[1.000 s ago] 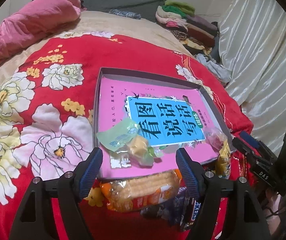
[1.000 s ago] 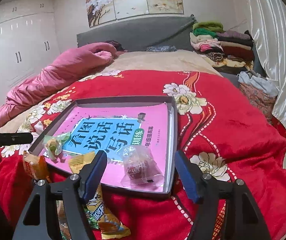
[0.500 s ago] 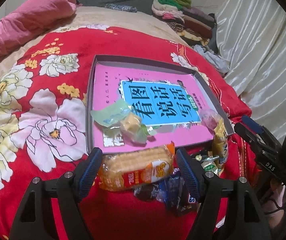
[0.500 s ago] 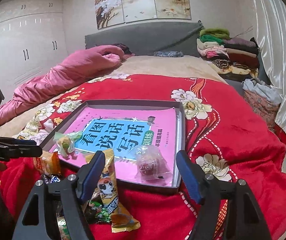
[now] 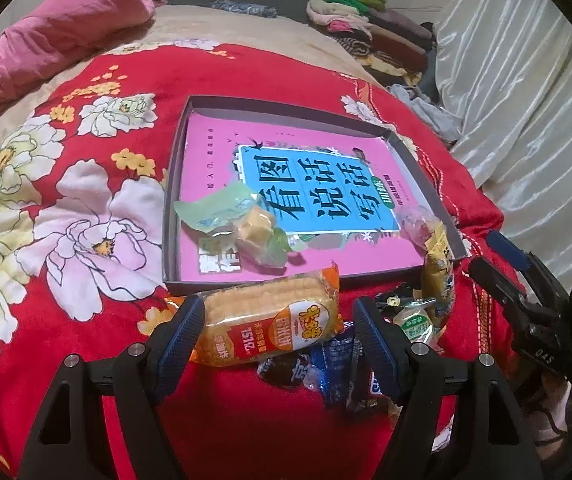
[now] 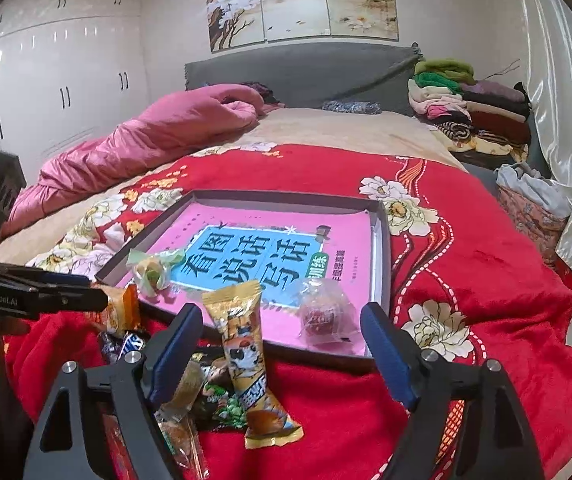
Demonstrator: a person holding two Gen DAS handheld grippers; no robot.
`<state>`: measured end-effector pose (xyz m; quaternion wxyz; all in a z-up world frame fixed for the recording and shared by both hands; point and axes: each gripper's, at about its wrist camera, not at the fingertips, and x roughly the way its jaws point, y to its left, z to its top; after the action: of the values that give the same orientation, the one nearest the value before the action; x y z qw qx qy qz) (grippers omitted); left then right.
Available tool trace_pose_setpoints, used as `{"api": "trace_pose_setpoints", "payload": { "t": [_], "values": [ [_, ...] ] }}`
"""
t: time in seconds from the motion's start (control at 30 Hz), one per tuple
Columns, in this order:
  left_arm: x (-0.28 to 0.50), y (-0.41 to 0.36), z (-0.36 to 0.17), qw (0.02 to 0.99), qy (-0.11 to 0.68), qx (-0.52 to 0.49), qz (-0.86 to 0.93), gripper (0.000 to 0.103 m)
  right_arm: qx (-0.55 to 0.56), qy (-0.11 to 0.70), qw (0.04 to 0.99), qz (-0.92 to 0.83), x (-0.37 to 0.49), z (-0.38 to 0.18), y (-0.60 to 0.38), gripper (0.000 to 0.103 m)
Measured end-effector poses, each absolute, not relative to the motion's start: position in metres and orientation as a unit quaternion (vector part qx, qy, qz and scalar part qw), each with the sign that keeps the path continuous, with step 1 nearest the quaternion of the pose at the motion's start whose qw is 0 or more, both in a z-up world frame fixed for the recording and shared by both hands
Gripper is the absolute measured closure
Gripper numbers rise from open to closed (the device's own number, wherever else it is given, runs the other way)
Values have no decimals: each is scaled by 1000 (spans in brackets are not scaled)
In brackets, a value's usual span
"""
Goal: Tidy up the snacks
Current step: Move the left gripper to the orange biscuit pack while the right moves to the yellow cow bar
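Left gripper (image 5: pixel 277 322) gapes wide astride the orange cracker pack (image 5: pixel 271 326), not yet pinching, likely lining up to lift it into the tray (image 5: pixel 286 110); right gripper (image 6: pixel 281 334), jaws just widening, holds nothing near the yellow snack pouch (image 6: pixel 245 344).

Bed (image 6: pixel 350 136): beige sheet showing toward the grey headboard.
Blanket (image 5: pixel 97 308): red, with large white and pink flowers, spread over the near part of the bed.
Quilt (image 6: pixel 157 136): pink, bunched along the left side.
Folded clothes (image 6: pixel 470 108): a stack at the far right corner by the headboard.
Shallow box (image 5: pixel 173 200): grey-walled, lying on the blanket (a pink book covers its floor).
Snack packets (image 5: pixel 281 320): a loose heap on the blanket just in front of the box's near wall, one orange biscuit pack (image 6: pixel 119 312) leaning on that wall.
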<state>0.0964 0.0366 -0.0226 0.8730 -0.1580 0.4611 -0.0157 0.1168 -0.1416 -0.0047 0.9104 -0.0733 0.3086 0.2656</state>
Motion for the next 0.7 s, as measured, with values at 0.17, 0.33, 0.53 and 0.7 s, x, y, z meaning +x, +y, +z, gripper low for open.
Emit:
{"api": "trace_pose_setpoints", "payload": {
  "t": [0.17, 0.33, 0.53, 0.7],
  "values": [
    [92, 41, -24, 870, 465, -165, -1, 25, -88, 324, 905, 263, 110, -10, -136, 22],
    [89, 45, -26, 864, 470, -180, 7, 25, -102, 352, 897, 249, 110, -22, -134, 22],
    [87, 43, -32, 856, 476, -202, 0, 25, -94, 376, 892, 234, 113, -32, -140, 25],
    [89, 41, -34, 855, 476, -208, 0, 25, -96, 383, 887, 241, 114, -35, -141, 35]
  ]
}}
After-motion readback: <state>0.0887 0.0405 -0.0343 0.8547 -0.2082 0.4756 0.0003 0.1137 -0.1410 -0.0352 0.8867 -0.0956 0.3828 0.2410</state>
